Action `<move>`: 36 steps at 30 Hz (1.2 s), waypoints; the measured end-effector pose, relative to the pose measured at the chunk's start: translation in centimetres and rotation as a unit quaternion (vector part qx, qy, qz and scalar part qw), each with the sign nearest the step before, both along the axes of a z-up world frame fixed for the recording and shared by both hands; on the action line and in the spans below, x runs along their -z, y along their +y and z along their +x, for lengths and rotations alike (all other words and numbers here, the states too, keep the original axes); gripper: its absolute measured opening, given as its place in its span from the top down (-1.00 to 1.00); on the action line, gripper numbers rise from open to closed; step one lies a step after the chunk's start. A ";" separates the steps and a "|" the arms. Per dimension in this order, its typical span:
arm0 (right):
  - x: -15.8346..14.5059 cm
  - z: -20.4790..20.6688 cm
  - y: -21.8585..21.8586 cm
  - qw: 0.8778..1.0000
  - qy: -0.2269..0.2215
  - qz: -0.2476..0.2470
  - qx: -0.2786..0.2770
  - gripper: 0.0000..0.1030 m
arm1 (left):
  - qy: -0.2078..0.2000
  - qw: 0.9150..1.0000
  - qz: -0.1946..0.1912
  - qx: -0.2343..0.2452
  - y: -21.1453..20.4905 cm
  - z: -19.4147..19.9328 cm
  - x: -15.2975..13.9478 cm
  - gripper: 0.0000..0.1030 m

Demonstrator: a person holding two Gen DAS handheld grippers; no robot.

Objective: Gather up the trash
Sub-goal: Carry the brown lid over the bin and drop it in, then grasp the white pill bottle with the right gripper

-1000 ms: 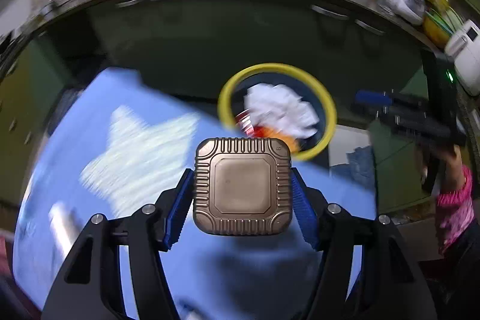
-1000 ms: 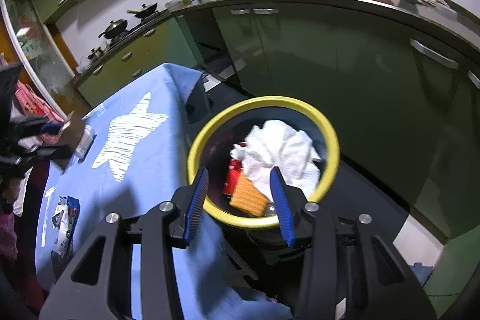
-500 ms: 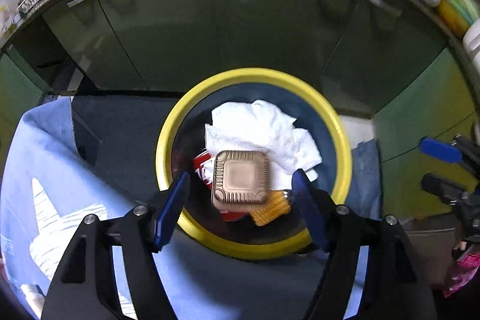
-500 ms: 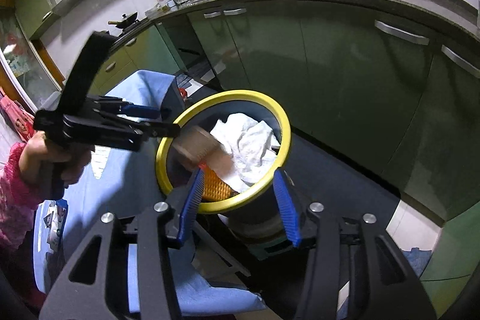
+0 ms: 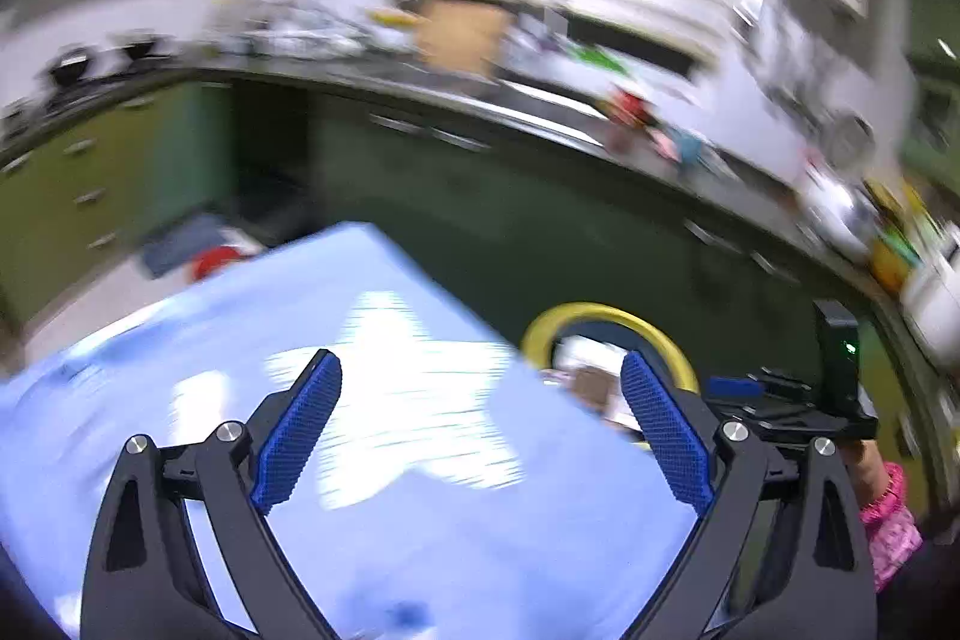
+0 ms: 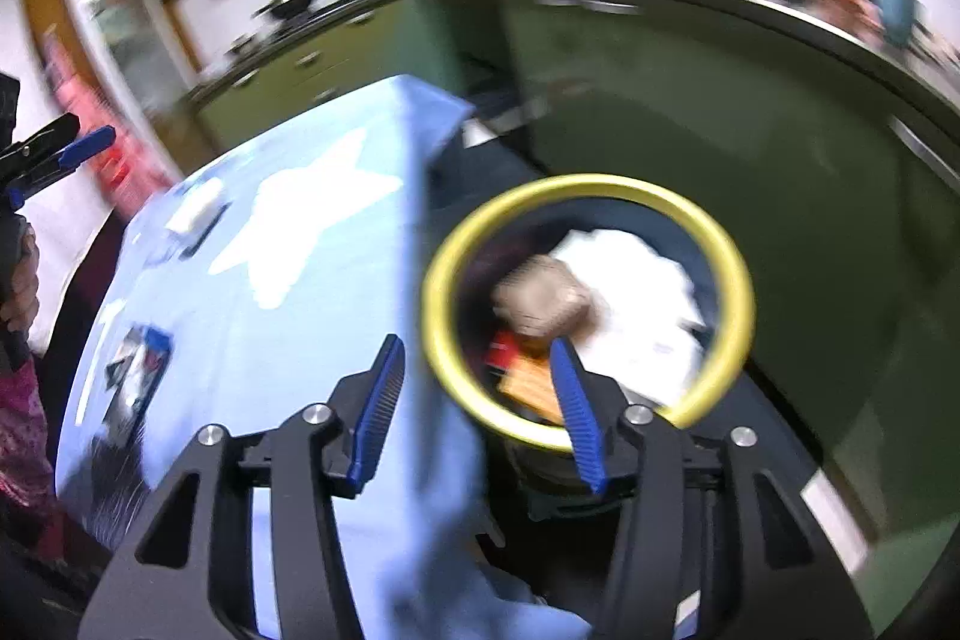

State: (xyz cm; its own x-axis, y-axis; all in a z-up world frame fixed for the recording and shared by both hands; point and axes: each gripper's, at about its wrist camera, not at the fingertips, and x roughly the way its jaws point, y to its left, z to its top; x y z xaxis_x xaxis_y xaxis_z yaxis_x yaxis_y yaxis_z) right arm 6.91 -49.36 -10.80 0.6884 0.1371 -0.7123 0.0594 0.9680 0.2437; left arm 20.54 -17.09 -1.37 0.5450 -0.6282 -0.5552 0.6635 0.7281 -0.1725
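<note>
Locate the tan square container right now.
In the right wrist view the tan square container lies inside the yellow-rimmed bin, left of the white crumpled paper and above the orange wrapper; neither gripper holds it.

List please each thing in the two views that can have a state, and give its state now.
left gripper: open, holding nothing, above the blue tablecloth.
right gripper: open, holding nothing.
yellow-rimmed bin: uncovered, partly filled.
brown square container: inside the bin, on the other trash.
white crumpled paper: inside the bin.
blue wrapper: lying on the tablecloth, not yet collected.
</note>
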 end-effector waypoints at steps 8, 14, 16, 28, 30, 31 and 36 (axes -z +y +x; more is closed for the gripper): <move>-1.5 8.5 10.4 0.976 -0.010 -0.025 -0.215 -0.16 | -0.062 0.986 -0.045 -0.149 15.2 -1.3 2.4 -0.91; -2.3 14.8 18.9 0.928 -0.032 -0.044 -0.367 -0.39 | -0.053 0.974 -0.055 -0.215 20.2 0.5 6.4 -0.91; -2.0 17.0 21.3 0.915 -0.031 -0.058 -0.398 -0.40 | -0.043 0.971 -0.052 -0.228 20.8 1.0 7.5 -0.91; 0.5 26.2 28.0 0.885 -0.019 -0.092 -0.456 -0.65 | -0.015 0.972 -0.024 -0.231 19.7 2.5 10.3 -0.91; 0.8 26.5 28.9 0.879 -0.028 -0.114 -0.461 -0.70 | -0.014 0.973 -0.022 -0.229 19.5 2.4 10.4 -0.91; 0.9 26.7 29.3 0.877 -0.031 -0.121 -0.464 -0.71 | -0.014 0.974 -0.021 -0.226 19.4 2.4 10.5 -0.91; 1.4 27.9 30.3 0.866 -0.017 -0.134 -0.481 -0.73 | -0.008 0.976 -0.016 -0.217 18.7 2.3 10.7 -0.91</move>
